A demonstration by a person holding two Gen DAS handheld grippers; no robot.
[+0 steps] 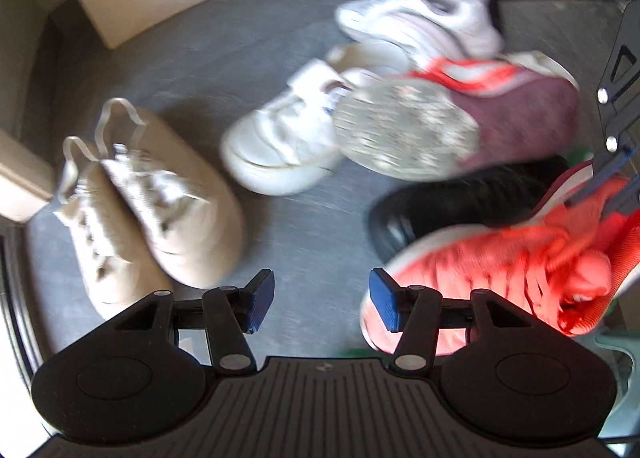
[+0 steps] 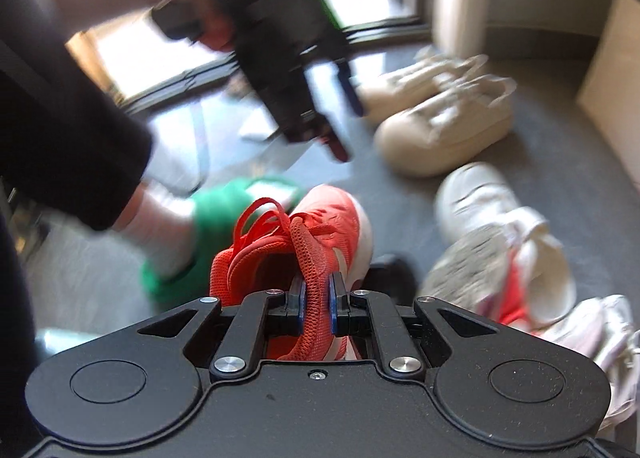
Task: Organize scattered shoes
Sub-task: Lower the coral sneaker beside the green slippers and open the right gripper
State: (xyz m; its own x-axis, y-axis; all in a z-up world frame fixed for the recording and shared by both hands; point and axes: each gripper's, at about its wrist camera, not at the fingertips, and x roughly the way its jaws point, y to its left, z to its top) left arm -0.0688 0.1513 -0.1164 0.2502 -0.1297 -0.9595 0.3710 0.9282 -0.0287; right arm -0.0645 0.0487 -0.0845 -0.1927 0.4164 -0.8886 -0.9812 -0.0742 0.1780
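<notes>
Right gripper (image 2: pixel 317 296) clamped on orange sneaker (image 2: pixel 320 242) tongue | left gripper (image 1: pixel 322 300) apart, empty | upturned mate (image 1: pixel 460 114) ahead-right of left gripper

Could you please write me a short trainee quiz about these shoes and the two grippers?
1. True or false: the right gripper has its jaws shut on the collar of the orange mesh sneaker.
2. Which shoes sit side by side as a pair? A) the beige lace-up sneakers B) the black shoes C) the green slippers
3. Fill in: the left gripper has its jaws ____ with nothing between them.

Key: 1 true; 2 A; 3 open. Only one black glossy shoe shows clearly, and the maroon shoe lies tipped with its speckled sole towards the left wrist camera.
</notes>
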